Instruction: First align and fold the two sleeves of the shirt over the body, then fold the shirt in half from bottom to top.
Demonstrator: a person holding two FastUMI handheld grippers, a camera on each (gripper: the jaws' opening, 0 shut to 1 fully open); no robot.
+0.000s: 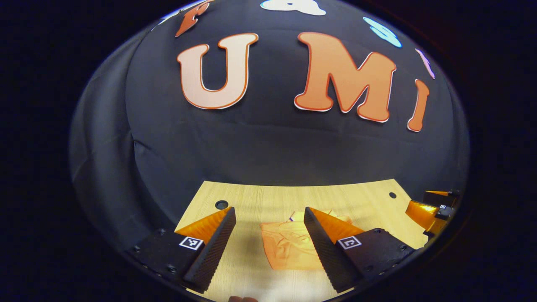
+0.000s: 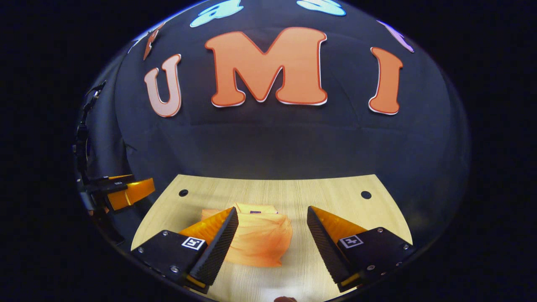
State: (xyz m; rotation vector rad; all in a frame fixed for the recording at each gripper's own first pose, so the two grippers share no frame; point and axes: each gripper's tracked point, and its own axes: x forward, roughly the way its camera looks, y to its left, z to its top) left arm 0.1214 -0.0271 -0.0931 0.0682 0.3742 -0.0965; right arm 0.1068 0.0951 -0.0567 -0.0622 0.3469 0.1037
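Orange shirt [image 2: 260, 243] lies folded, rumpled, on the table [image 2: 335, 193]; left claw [image 1: 268, 218] and right claw [image 2: 272, 218] spread.

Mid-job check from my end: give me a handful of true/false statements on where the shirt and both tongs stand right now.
1. The orange shirt lies on the wooden table. True.
2. The left tongs are clamped on the shirt. False: their fingers stand apart and hold nothing; the shirt lies on the table beyond them.
3. The right tongs are open. True.
4. The shirt is spread out flat with both sleeves stretched to the sides. False: it sits as a compact, folded bundle with wrinkles.
5. The shirt hangs over the table's edge. False: it rests fully on the tabletop, with bare wood around it.
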